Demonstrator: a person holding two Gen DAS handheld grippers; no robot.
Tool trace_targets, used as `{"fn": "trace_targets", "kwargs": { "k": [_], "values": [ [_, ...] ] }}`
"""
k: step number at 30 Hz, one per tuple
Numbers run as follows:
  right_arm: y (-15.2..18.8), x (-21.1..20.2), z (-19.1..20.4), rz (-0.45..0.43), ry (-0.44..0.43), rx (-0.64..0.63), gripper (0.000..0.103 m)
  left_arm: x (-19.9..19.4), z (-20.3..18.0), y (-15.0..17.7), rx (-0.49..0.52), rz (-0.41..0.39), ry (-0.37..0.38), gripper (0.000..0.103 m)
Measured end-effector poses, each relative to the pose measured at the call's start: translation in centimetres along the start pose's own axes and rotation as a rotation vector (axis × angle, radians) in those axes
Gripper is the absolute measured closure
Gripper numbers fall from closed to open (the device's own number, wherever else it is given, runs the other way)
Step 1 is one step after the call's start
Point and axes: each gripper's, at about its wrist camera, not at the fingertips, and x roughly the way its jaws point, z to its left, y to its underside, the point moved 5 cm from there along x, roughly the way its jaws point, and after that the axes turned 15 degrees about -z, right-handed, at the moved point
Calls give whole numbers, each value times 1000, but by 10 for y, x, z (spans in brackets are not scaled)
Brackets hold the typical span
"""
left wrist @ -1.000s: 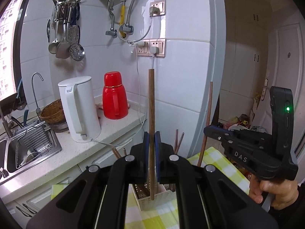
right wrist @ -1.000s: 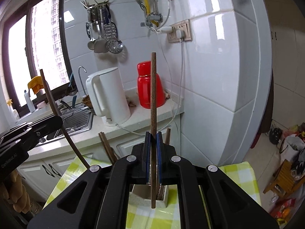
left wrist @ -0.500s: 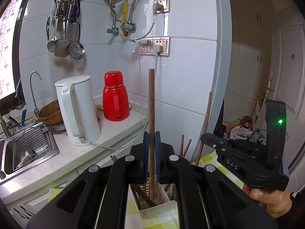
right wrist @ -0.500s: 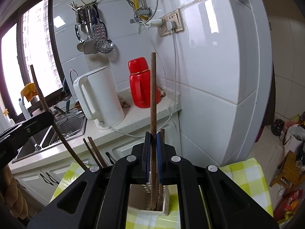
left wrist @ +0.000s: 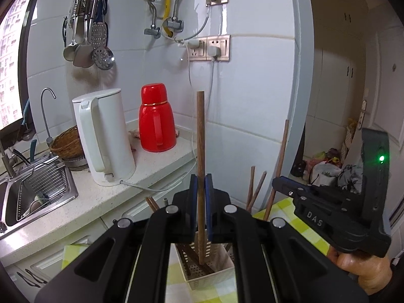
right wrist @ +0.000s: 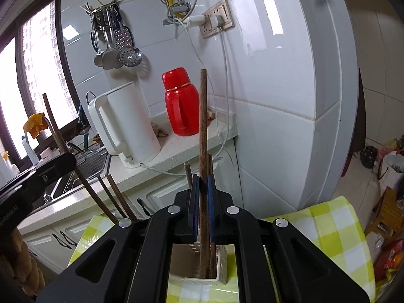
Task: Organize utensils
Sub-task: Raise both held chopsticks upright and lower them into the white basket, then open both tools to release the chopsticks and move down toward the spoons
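Observation:
My left gripper [left wrist: 201, 184] is shut on a brown wooden chopstick [left wrist: 200, 131] that stands upright. Its lower end hangs inside the white perforated holder [left wrist: 214, 277], where several other chopsticks [left wrist: 250, 189] lean. My right gripper [right wrist: 202, 189] is shut on a second upright chopstick [right wrist: 203, 126], whose lower end reaches down into the same holder [right wrist: 222, 265]. In the left wrist view the right gripper [left wrist: 328, 214] shows at the right with its chopstick [left wrist: 280, 161]. In the right wrist view the left gripper's body [right wrist: 38, 176] shows at the left with its slanted chopstick [right wrist: 63, 146].
The holder stands on a yellow checked tablecloth [right wrist: 328, 227]. Behind it a counter carries a white kettle [left wrist: 103, 136] with its cable, a red thermos [left wrist: 156, 121], a wicker basket [left wrist: 67, 144] and a sink [left wrist: 35, 192]. A tiled pillar [left wrist: 252, 101] rises behind.
Both grippers have sunk with their chopsticks. The lower ends, which hung above the holder before, now sit inside it. Both grips have stayed shut.

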Motion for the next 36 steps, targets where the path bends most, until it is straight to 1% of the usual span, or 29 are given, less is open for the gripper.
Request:
{"fn": "trace_targets", "kwargs": {
  "k": [6, 18, 24, 26, 30, 36],
  "values": [
    [10, 5, -2, 20, -2, 12, 97, 9, -4, 18, 36, 29, -21, 97],
    [34, 17, -4, 80, -1, -6, 97, 26, -8, 53, 94, 103, -45, 97],
    [47, 19, -6, 122, 10, -50, 96, 32, -12, 73, 81, 161, -43, 97],
    [50, 19, -5, 131, 14, -79, 96, 34, -12, 80, 59, 188, -44, 97],
    [53, 19, -4, 149, 8, -97, 96, 40, -12, 90, 38, 231, -45, 97],
    [58, 20, -6, 174, 10, -116, 95, 47, -12, 97, 14, 261, -31, 96]
  ]
}}
